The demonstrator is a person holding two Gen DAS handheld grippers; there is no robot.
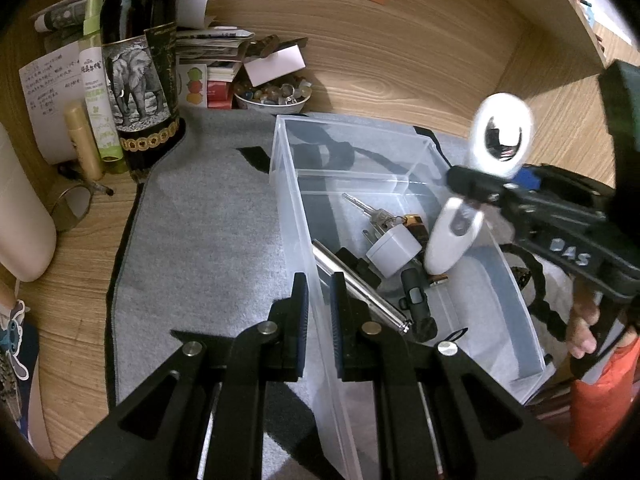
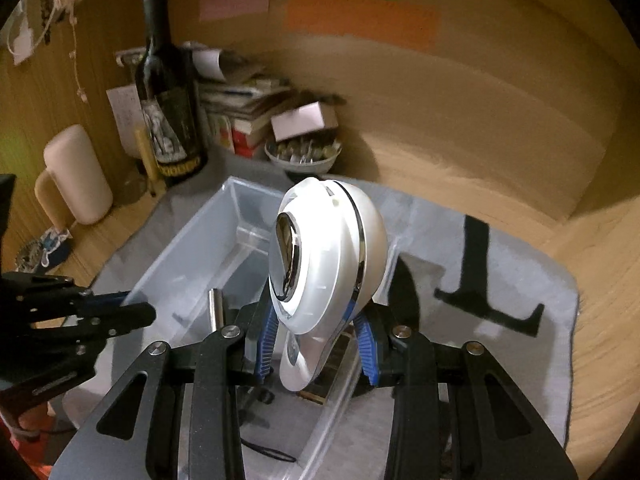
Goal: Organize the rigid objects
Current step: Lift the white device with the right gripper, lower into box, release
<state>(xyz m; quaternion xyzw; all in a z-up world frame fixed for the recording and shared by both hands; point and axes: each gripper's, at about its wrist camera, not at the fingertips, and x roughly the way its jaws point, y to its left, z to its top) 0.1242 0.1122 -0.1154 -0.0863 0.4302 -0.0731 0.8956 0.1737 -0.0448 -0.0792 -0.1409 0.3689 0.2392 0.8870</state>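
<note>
Left wrist view showed the left gripper with its fingers drawn close on the near wall of the clear plastic bin, one finger outside it and one inside. That bin stood on a grey felt mat spread over the wooden surface. Inside it lay a bunch of keys, a white plug adapter, a metal tube and a small black device. The right gripper reached in from the right, above the bin, pinching a white handheld device with a chrome oval face; its handle hung down over the bin's contents. A hand held that gripper's grip.

Right wrist view showed the blue-padded fingers pressed on the device's narrow neck, its wide head upward and blurred. A dark wine bottle and a bowl of small stones stood behind the mat.
</note>
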